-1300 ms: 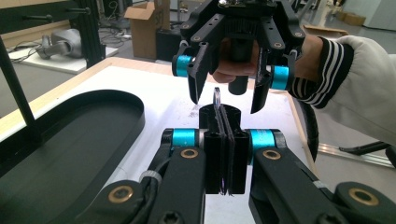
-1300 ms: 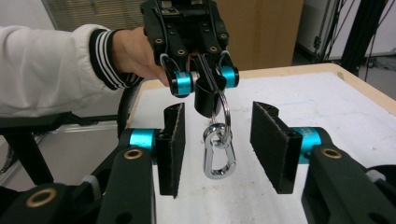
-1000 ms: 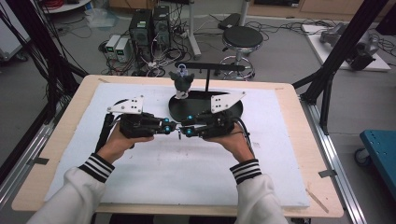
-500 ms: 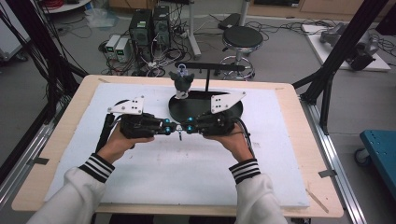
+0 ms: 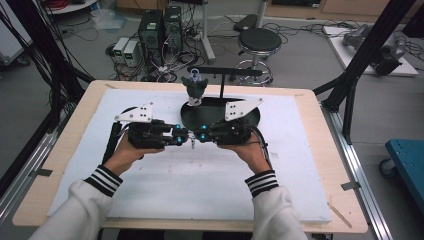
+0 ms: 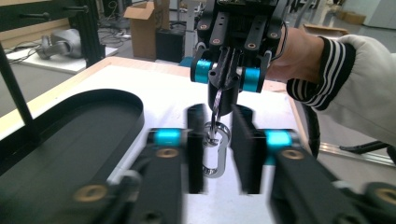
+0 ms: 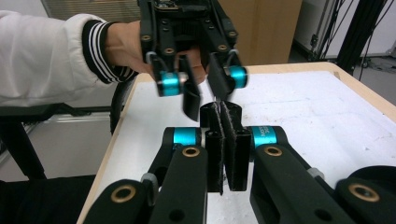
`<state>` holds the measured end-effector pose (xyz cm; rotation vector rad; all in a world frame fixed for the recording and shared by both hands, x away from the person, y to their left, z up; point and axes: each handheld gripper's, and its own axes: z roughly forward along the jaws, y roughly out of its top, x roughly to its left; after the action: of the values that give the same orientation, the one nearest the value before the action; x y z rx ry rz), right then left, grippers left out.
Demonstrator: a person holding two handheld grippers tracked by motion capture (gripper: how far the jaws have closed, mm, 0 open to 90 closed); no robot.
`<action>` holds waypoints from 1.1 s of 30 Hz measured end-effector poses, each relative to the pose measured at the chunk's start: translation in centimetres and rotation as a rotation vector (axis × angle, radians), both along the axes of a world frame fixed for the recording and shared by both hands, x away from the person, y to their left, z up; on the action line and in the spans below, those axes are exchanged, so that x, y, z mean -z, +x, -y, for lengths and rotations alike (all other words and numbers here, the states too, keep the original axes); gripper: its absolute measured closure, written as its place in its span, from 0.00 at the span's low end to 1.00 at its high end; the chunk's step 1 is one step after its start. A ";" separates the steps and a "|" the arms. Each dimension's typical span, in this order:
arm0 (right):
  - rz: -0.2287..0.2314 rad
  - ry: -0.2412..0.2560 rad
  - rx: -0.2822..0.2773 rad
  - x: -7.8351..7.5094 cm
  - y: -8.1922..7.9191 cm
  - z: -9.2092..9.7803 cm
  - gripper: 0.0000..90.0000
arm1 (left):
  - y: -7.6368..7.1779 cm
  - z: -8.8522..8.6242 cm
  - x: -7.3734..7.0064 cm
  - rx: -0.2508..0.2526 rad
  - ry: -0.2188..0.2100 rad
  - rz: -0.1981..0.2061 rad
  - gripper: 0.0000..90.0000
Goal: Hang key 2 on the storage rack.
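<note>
Silver metal carabiner (image 6: 215,151) hangs between the spread jaws of the left gripper (image 6: 223,154), touching neither, its long axis running from those jaws toward the right gripper (image 6: 227,77) beyond. That gripper's jaws are clenched on a thin metal ring linked through the clip's far end. If the ring slips, the clip could drop onto the white foam-covered tabletop (image 6: 154,86); closing off-centre could twist it.
</note>
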<state>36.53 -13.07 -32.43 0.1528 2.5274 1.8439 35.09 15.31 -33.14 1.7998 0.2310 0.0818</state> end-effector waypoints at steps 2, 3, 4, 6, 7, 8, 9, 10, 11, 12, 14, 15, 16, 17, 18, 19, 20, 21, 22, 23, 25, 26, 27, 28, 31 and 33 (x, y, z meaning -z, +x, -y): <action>-0.001 -0.003 0.016 0.0 0.0 0.1 0.98 | -0.1 0.1 0.1 -0.060 0.044 0.033 0.56; -0.002 -0.001 0.016 -0.1 0.1 0.2 0.98 | -0.1 0.2 0.2 -0.095 0.064 0.056 0.39; -0.003 0.001 0.022 -0.1 0.1 0.3 0.98 | -0.2 0.1 0.4 -0.110 0.056 0.068 0.26; -0.003 -0.002 0.033 -0.1 0.1 0.5 0.98 | -0.3 -0.3 0.7 -0.115 0.032 0.108 0.16; -0.003 -0.001 0.040 -0.2 0.1 0.6 0.98 | -0.5 -0.7 0.9 -0.141 0.024 0.144 0.12; -0.005 -0.005 0.046 -0.2 0.1 0.9 0.98 | -0.7 -1.1 1.0 -0.145 0.025 0.155 0.09; -0.003 -0.003 0.055 -0.3 0.1 1.1 0.98 | -0.8 -1.4 1.1 -0.149 0.014 0.162 0.09; -0.007 0.000 0.060 -0.4 0.2 1.3 0.98 | -1.0 -1.9 1.2 -0.158 -0.004 0.178 0.09; -0.005 0.002 0.066 -0.4 0.2 1.5 0.98 | -1.1 -2.3 1.4 -0.166 -0.017 0.186 0.09; -0.005 0.000 0.076 -0.5 0.2 1.7 0.98 | -1.3 -2.7 1.6 -0.171 -0.021 0.186 0.09; -0.006 0.004 0.086 -0.6 0.3 2.1 0.98 | -1.5 -3.4 2.0 -0.194 -0.032 0.185 0.09; -0.008 0.005 0.093 -0.6 0.2 2.3 0.98 | -1.6 -3.8 2.2 -0.202 -0.029 0.177 0.09; -0.007 0.002 0.102 -0.7 0.2 2.4 0.98 | -1.7 -4.1 2.4 -0.212 -0.031 0.173 0.09; -0.008 0.004 0.102 -0.7 0.3 2.5 0.98 | -1.8 -4.5 2.6 -0.225 -0.036 0.171 0.09; -0.010 0.000 0.106 -0.7 0.3 2.6 0.98 | -1.9 -4.8 2.8 -0.228 -0.031 0.168 0.09; -0.006 -0.006 0.111 -0.8 0.3 2.8 0.98 | -2.1 -5.1 3.0 -0.237 -0.023 0.160 0.09; -0.009 -0.008 0.113 -0.9 0.4 2.9 0.98 | -2.2 -5.4 3.2 -0.246 -0.021 0.160 0.09; -0.009 -0.006 0.119 -0.9 0.4 3.0 0.98 | -2.4 -5.6 3.4 -0.252 -0.019 0.158 0.09; -0.006 -0.006 0.125 -1.0 0.5 3.1 0.98 | -2.6 -5.9 3.6 -0.270 -0.004 0.156 0.09; -0.009 -0.009 0.130 -1.1 0.5 3.3 0.98 | -2.8 -6.1 3.8 -0.278 0.001 0.152 0.09; -0.005 -0.018 0.143 -1.3 0.6 3.5 0.98 | -3.2 -6.6 4.2 -0.305 -0.001 0.153 0.08; -0.005 -0.020 0.145 -1.5 0.7 3.6 0.98 | -3.5 -6.9 4.4 -0.322 -0.001 0.153 0.08; -0.004 -0.022 0.152 -1.7 0.7 3.7 0.98 | -3.6 -7.1 4.6 -0.331 0.005 0.151 0.08; 0.000 -0.022 0.158 -1.9 0.8 3.9 0.98 | -3.8 -7.5 4.9 -0.347 0.003 0.148 0.08; 0.009 -0.050 0.180 -2.5 1.1 4.3 0.98 | -4.5 -8.3 5.7 -0.380 -0.007 0.145 0.08; 0.008 -0.058 0.191 -2.9 1.3 4.6 0.98 | -4.8 -8.7 6.2 -0.401 -0.004 0.155 0.08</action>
<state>37.86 -17.63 -29.53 0.3709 2.4596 1.6964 30.26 24.03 -39.35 1.7115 0.4772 0.5017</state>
